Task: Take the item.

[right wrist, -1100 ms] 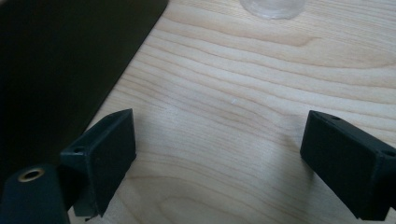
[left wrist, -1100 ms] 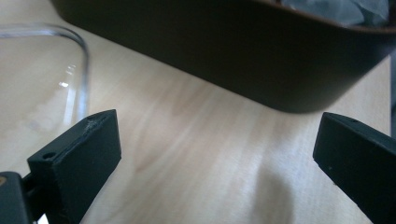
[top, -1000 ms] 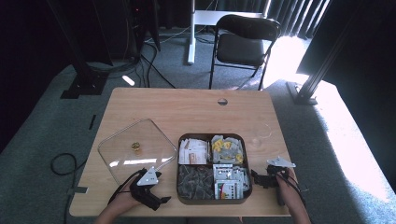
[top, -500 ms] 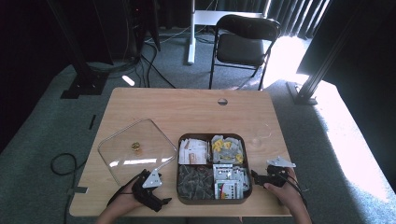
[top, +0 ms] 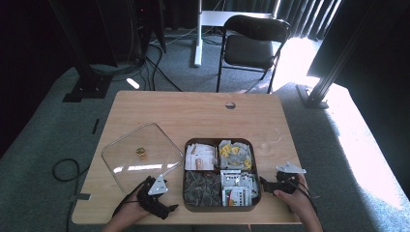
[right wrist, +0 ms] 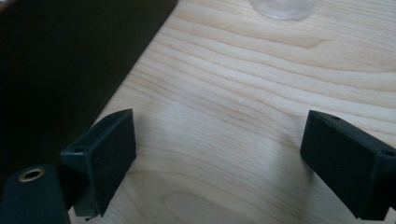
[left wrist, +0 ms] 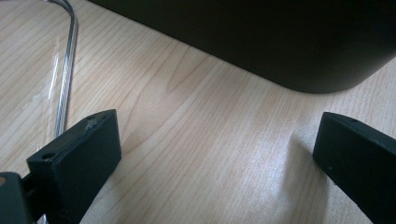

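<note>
- Left gripper (top: 170, 209): at the near edge of the wooden table (top: 193, 111), just left of the dark tray's near left corner. In the left gripper view (left wrist: 212, 154) its jaws stand wide apart with only bare wood between them; the tray's dark wall (left wrist: 280, 42) lies just ahead, and the clear lid's rim (left wrist: 67, 60) runs past the left jaw.
- Right gripper (top: 263, 182): beside the tray's right wall, carrying a grey three-cornered plate (top: 290, 168) on top, held by the person's right hand (top: 297, 203). In the right gripper view (right wrist: 217, 149) its jaws are likewise spread wide and grip nothing; the tray wall (right wrist: 70, 56) rises at the left, and a clear round object (right wrist: 282, 7) sits on the wood farther off.
- Dark four-compartment tray (top: 185, 166): rests on the near half of the table between the two grippers. The near left compartment holds dark packets (top: 200, 186), the near right pale printed sachets (top: 239, 186), the far left white packets (top: 199, 155), the far right yellow-and-white packets (top: 235, 152).
- Clear square lid (top: 140, 162): lies flat on the table just left of the tray, with a small brass-coloured knob (top: 141, 152) at its centre.
- Cable hole (top: 230, 105): in the tabletop near the far edge.
- Black folding chair (top: 254, 41): stands on the carpet beyond the table.
</note>
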